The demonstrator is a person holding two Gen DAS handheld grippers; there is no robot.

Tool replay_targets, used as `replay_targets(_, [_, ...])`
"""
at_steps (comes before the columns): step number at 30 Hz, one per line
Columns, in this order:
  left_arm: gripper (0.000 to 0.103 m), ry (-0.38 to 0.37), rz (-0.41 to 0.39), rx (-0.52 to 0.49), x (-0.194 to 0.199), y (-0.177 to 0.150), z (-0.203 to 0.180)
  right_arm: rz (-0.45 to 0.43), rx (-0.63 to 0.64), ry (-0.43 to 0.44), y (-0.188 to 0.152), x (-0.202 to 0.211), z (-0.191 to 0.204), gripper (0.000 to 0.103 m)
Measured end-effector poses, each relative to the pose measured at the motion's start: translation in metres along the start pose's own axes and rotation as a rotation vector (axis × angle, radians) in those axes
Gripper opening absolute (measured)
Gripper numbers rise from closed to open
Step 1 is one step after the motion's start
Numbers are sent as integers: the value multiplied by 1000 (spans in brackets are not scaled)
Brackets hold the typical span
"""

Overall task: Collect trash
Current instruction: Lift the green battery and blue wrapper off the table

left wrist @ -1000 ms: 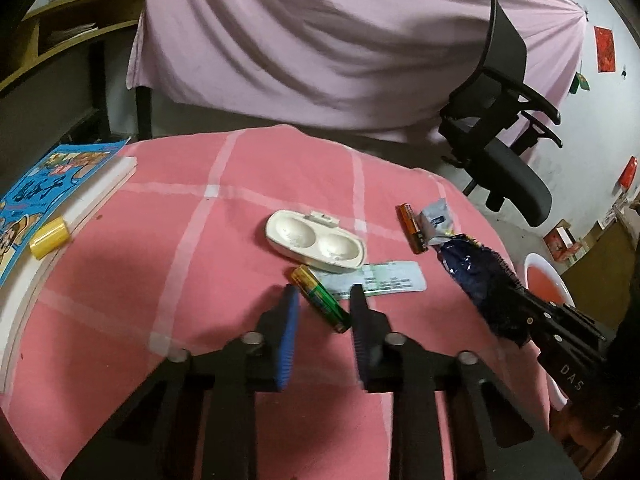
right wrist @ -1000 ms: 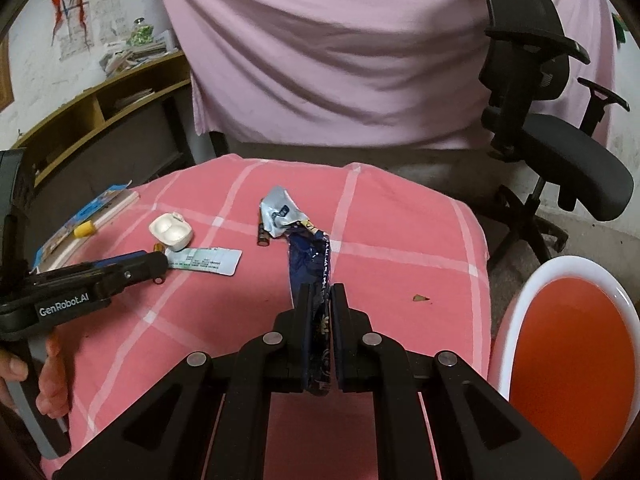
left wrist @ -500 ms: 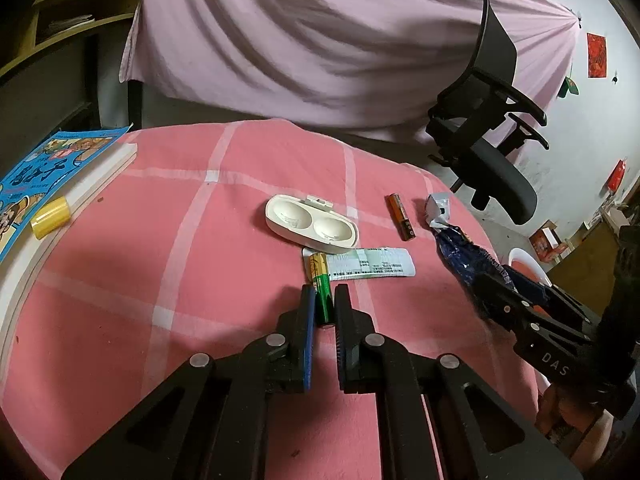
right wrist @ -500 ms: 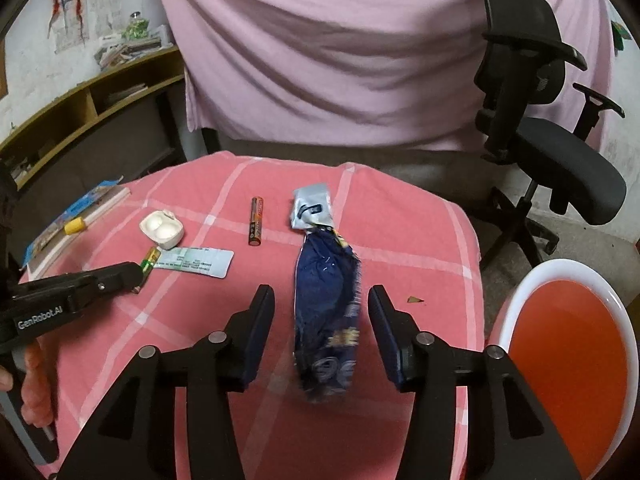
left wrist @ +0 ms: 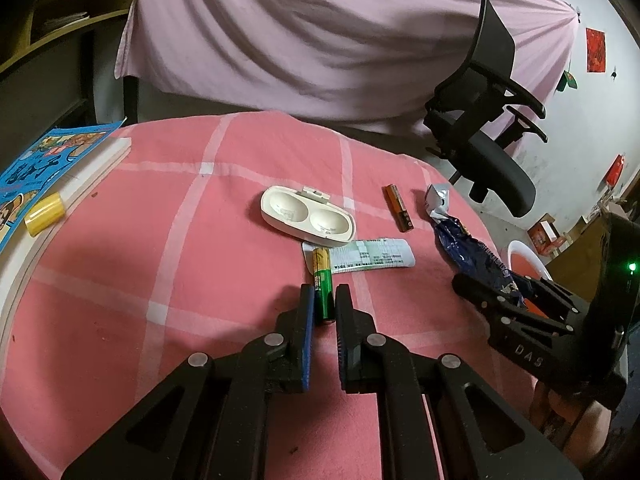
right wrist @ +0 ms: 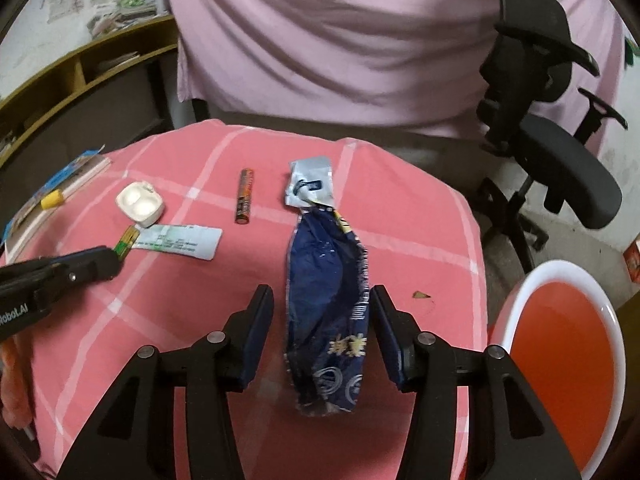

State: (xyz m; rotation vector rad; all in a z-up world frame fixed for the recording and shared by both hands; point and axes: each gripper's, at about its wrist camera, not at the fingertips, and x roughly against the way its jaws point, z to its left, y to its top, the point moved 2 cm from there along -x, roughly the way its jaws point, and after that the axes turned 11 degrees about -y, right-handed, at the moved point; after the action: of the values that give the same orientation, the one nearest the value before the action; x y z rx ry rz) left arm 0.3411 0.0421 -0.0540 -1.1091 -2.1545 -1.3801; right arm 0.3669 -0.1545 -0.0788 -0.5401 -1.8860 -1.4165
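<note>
My left gripper (left wrist: 323,300) is shut on a green battery (left wrist: 322,280) that lies on the pink checked cloth (left wrist: 200,240); the battery also shows in the right wrist view (right wrist: 127,241). My right gripper (right wrist: 322,304) is open, its fingers on either side of a dark blue snack wrapper (right wrist: 328,300) that lies flat on the cloth. The wrapper also shows in the left wrist view (left wrist: 468,252). An orange battery (right wrist: 244,196), a white paper slip (right wrist: 180,241) and a crumpled silver wrapper (right wrist: 310,182) lie further back.
A white open case (left wrist: 308,222) lies mid-table. A blue book (left wrist: 36,168) and a yellow cap (left wrist: 45,214) sit at the left edge. A white bin with an orange inside (right wrist: 560,356) stands right of the table. A black office chair (right wrist: 552,152) is behind.
My left gripper closed on the green battery. My right gripper opened and let go of the blue wrapper, which now lies flat on the cloth between its fingers.
</note>
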Motion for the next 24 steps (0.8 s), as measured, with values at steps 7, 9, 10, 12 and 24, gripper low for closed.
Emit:
replay_targets(7, [9,13,10,-14,-3,-1,-4,20,-10,18,0,-4,-1,40])
replay_targets(9, [8,24,12,-25,-4,-1,-6,22,-13,23,1,-4,-2,33])
replay_targets(10, [8,30,11,-31,-5,-1,-6,22,-14,23,0,-4,-2,31])
replay_targets(12, [7,34,6,-34,-4,-2,-6,16,-15,16,0,-3,-1,25])
replay_targets(24, [7,-19,-184,-58,29,-6,-16,-193,-7,-40,-1,35,1,23])
